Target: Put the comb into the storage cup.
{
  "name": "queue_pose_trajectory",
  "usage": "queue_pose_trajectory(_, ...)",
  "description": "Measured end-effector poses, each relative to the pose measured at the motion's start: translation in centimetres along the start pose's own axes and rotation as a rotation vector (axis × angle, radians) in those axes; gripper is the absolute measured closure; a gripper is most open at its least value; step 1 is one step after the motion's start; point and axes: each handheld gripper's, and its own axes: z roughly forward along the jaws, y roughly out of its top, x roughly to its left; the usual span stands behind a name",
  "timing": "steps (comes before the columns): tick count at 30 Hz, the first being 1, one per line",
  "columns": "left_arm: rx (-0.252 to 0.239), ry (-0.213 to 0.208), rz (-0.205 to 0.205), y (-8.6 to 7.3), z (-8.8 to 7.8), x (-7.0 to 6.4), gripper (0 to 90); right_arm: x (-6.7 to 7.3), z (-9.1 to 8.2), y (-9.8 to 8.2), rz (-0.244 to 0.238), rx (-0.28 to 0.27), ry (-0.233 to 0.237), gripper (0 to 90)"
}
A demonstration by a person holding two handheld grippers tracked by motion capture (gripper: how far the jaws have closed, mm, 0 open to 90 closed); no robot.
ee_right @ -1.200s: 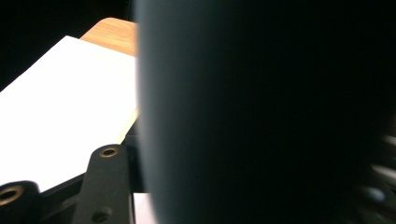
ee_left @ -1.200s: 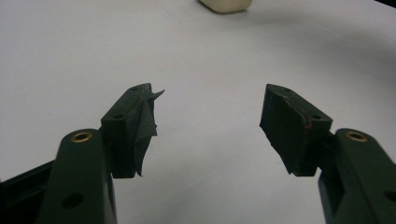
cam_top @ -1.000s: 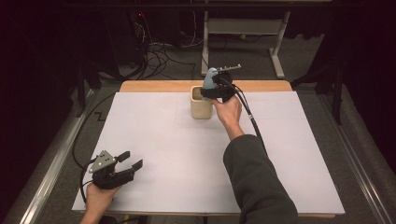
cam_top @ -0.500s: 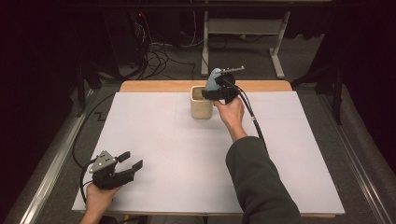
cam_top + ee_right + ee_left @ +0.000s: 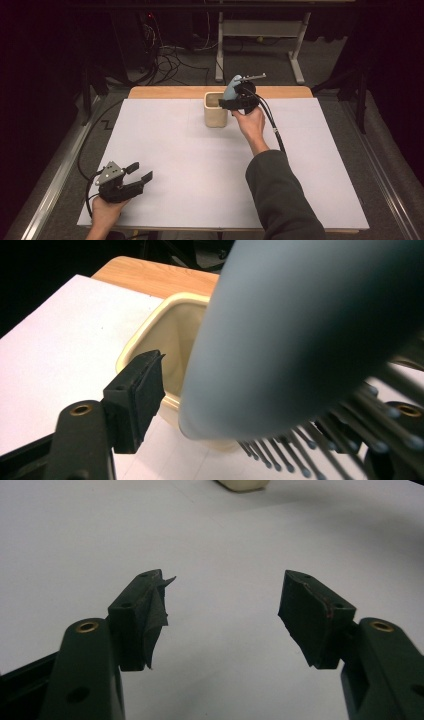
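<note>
A grey-blue hairbrush (image 5: 231,89) with ball-tipped bristles hangs over the right rim of a cream cup (image 5: 216,110) at the back of the table. In the right gripper view the brush (image 5: 300,330) lies between the jaws of my right gripper (image 5: 270,390), above the cup (image 5: 165,335). These jaws have just been opening. The left pad (image 5: 142,385) stands clear of the brush, and the right pad is hidden behind it. My right gripper (image 5: 227,102) sits just right of the cup. Near the front left corner my left gripper (image 5: 141,171) rests open, nothing between its fingers (image 5: 222,595).
A white sheet (image 5: 200,165) covers the table, and a strip of bare wood (image 5: 170,92) shows at the back edge. The right gripper's cable (image 5: 272,125) trails along the sleeve. Cables and a metal stand (image 5: 220,55) lie on the dark floor behind.
The right hand and the brush have shifted a little to the right beside the cup. The left gripper has kept still.
</note>
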Motion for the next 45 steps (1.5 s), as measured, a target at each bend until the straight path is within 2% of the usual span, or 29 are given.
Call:
queue_pose_trajectory(21,0.002,0.003,0.001,0.0,0.0,0.0,35.6,0.0,-1.0,-0.9,-0.038,0.0,0.011,29.9)
queue_pose_trajectory(45,0.004,0.004,0.0,0.0,0.1,0.0,35.6,-0.3,-2.6,-1.5,-0.065,-0.037,0.009,29.3)
